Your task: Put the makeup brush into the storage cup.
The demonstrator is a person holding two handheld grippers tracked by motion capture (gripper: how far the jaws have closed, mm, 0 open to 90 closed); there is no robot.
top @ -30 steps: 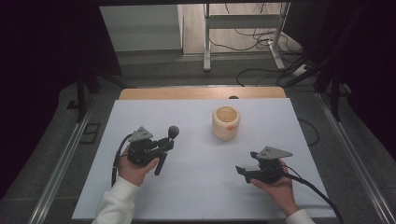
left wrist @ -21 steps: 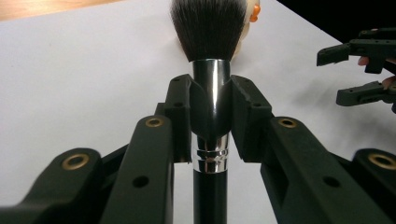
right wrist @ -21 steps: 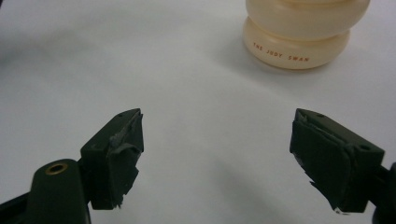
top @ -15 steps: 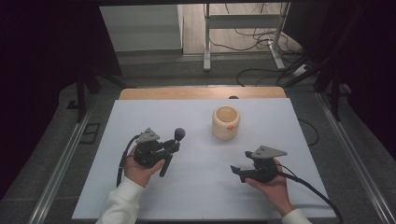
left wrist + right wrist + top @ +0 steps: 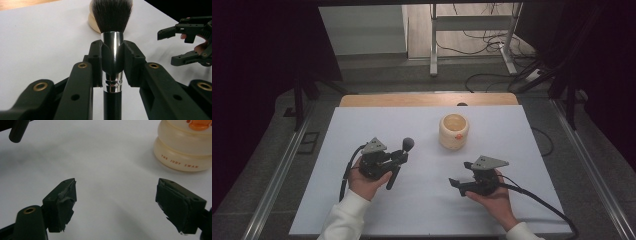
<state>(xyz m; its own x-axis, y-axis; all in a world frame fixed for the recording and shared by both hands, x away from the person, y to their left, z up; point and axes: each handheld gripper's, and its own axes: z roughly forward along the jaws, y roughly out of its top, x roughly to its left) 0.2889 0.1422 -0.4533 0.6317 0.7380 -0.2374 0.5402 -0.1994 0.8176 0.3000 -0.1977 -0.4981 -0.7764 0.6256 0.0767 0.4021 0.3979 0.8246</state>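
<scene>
A: Brush [image 5: 111, 53] status, please?

B: Clamped in the left hand-held gripper [image 5: 398, 161]. In the left gripper view the two black jaws press on the shiny metal collar from both sides, the dark bristle head standing above them and the black handle running down below

A: And from above?

B: In the high view it is held over the white bench [image 5: 422, 210], left of the middle, bristle head pointing away from the person

A: The right hand-held gripper [image 5: 115, 202]?

B: Wide apart, nothing between its pads, bare bench under it. It sits low at the right side, pointing left toward the brush

A: Anything else there?

B: A cream jar [image 5: 454, 132] farther back, well apart from both; orange lettering shows on its base in the right gripper view
</scene>
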